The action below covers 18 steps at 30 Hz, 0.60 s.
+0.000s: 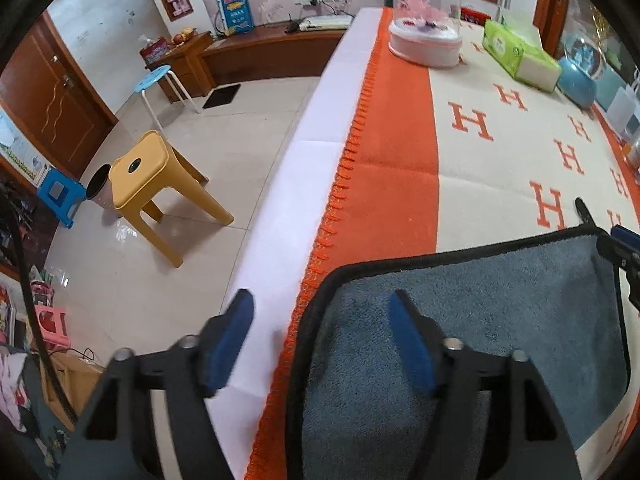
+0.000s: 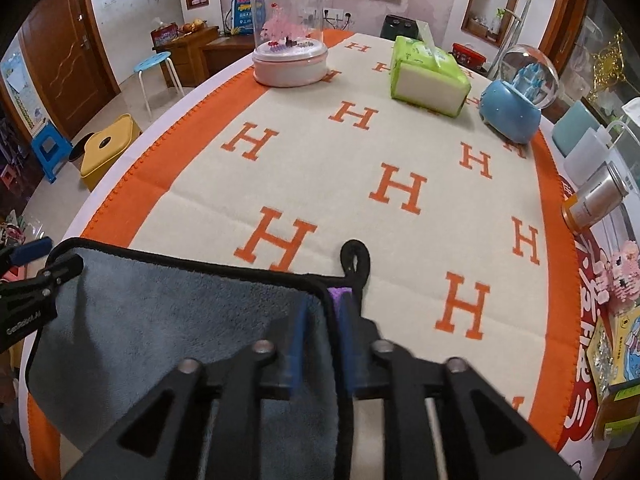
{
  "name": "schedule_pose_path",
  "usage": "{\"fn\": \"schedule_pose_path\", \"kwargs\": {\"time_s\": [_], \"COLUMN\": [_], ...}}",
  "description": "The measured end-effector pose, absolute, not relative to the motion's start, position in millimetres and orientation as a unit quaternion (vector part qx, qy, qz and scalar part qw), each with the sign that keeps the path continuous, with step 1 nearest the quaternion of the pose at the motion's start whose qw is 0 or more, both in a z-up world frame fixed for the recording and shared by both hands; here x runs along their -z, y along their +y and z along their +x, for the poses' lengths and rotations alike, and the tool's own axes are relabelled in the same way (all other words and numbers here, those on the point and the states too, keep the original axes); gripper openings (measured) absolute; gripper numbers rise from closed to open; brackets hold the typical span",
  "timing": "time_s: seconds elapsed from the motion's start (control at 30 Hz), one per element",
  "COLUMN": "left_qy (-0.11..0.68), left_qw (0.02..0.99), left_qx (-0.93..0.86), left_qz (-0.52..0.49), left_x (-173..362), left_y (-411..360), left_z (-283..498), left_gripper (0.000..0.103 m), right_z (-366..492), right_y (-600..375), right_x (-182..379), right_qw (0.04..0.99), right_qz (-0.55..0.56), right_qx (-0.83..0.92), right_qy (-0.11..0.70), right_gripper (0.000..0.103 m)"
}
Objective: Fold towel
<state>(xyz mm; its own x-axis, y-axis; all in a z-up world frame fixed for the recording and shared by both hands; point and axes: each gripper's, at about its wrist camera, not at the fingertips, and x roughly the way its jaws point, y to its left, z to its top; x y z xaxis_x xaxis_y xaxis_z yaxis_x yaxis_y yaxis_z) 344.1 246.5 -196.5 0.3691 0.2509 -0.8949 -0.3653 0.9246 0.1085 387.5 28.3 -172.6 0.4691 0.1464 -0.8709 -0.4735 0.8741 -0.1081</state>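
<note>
- Towel [image 2: 168, 320]: grey, black-trimmed, lying on the bench near its front edge.
- Right gripper [image 2: 320, 344]: fingers pinch the towel's loop-side corner, likely readying a fold.
- Left gripper [image 1: 320, 340]: fingers spread, straddling the opposite edge, gripping nothing.
- Hanging loop [image 2: 354, 258]: plain only in the right view.

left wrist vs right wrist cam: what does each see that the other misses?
Left wrist only: the left gripper open, straddling the towel's near left corner, plus the floor beside the table and a pink stool.

Right wrist only: the right gripper shut on the towel's right edge, the hanging loop, and a metal can at the table's right side.

Both: the grey towel, the H-pattern blanket, the glass dome, the green tissue pack and the yellow stool.
</note>
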Motion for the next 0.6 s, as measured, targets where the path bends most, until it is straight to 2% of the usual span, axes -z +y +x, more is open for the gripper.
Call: {"fn": "schedule_pose_path", "kwargs": {"time_s": [0.07,0.1,0.2,0.27,0.4,0.47,0.6], "left_qy": [0.531,0.532,0.532,0.527,0.518,0.515,0.508], "left_qw": [0.824,0.822,0.822,0.825,0.831,0.833,0.84], "left_qx": [-0.19,-0.192,-0.194,-0.194,-0.194,-0.19,-0.179], "left_qz": [-0.056,-0.058,-0.065,-0.065,-0.061,-0.066,-0.073], "left_x": [194.4,193.7,188.8,183.6,170.0,163.3,146.7], "left_y": [248.6,249.2,248.9,248.2,242.9,240.5,232.5], "left_z": [341.4,339.9,333.1,327.5,314.7,308.0,294.8], "left_gripper": [0.073,0.073,0.076,0.083,0.086,0.092,0.095], "right_z": [387.2,386.8,384.3,381.0,371.7,365.0,351.0], "right_y": [24.0,22.1,16.0,12.1,5.9,2.7,-3.7], "right_x": [168.1,165.7,158.0,153.6,144.4,137.9,126.3], "right_qw": [0.845,0.847,0.851,0.852,0.855,0.859,0.863], "right_qz": [-0.161,-0.156,-0.147,-0.142,-0.135,-0.132,-0.127], "right_qx": [-0.182,-0.181,-0.178,-0.176,-0.173,-0.172,-0.168], "right_qy": [0.477,0.475,0.472,0.471,0.469,0.465,0.46], "right_gripper": [0.041,0.042,0.042,0.043,0.043,0.043,0.043]}}
